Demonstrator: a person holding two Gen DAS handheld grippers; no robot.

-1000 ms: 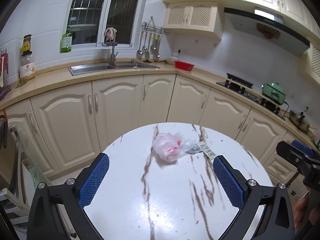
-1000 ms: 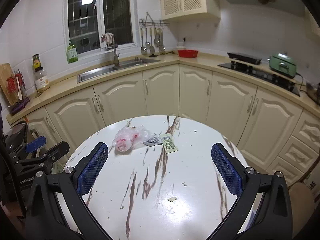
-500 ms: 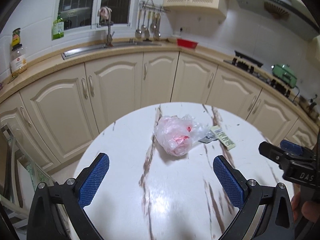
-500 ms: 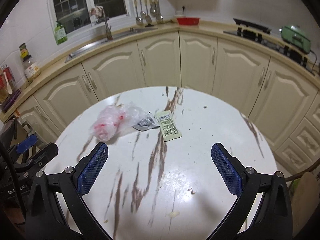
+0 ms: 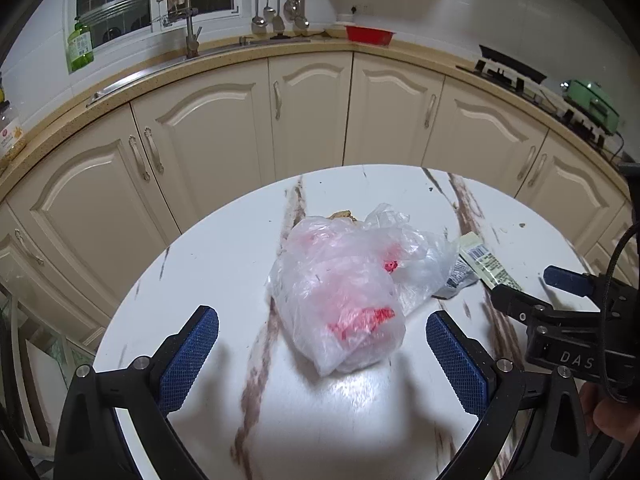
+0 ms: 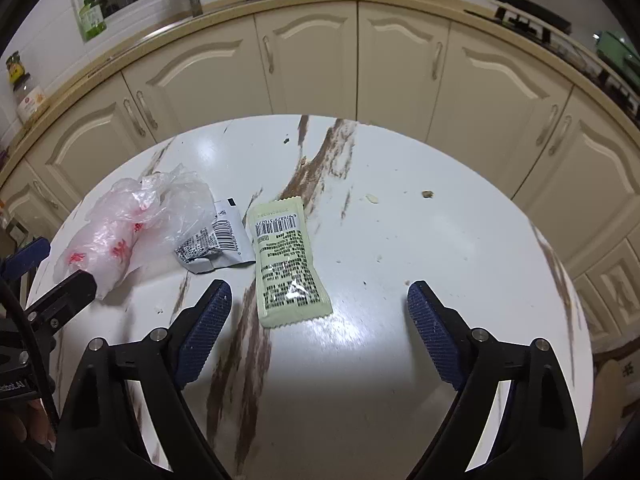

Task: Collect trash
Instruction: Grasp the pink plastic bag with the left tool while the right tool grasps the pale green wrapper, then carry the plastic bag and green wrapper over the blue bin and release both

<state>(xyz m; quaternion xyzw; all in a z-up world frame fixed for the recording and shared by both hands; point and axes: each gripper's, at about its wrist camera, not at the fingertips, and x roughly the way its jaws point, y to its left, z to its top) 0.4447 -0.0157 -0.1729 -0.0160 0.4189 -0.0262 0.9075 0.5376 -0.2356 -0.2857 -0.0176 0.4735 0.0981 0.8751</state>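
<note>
Trash on a round marble-veined table (image 6: 400, 240), and we hang over it with both tools. Our left gripper (image 5: 322, 346) points down at a crumpled clear plastic bag (image 5: 344, 280) with red print; the bag lies on the tabletop ahead of the tips, roughly centred between them, and neither blue pad touches it. Those jaws stand wide apart, holding nothing.

Our right gripper (image 6: 318, 318) hovers over a pale green sachet (image 6: 286, 256) lying flat, barcode side up. Its jaws are closing in as we watch, yet the pads are still clear of the packet: the near end of the sachet sits just ahead of the tips, closer to the left pad, with bare table under the rest of the gap. Nothing is gripped.

Just beside the sachet, on its left, a torn black-and-white wrapper (image 6: 216, 246) lies partly tucked under the edge of the plastic bag. Small crumbs (image 6: 372, 199) dot the far side of the table.

Beyond the table we see cream cabinet doors (image 5: 308, 112) curving round, a faucet (image 5: 192, 36) and a red basin (image 5: 370, 35) on the counter.
</note>
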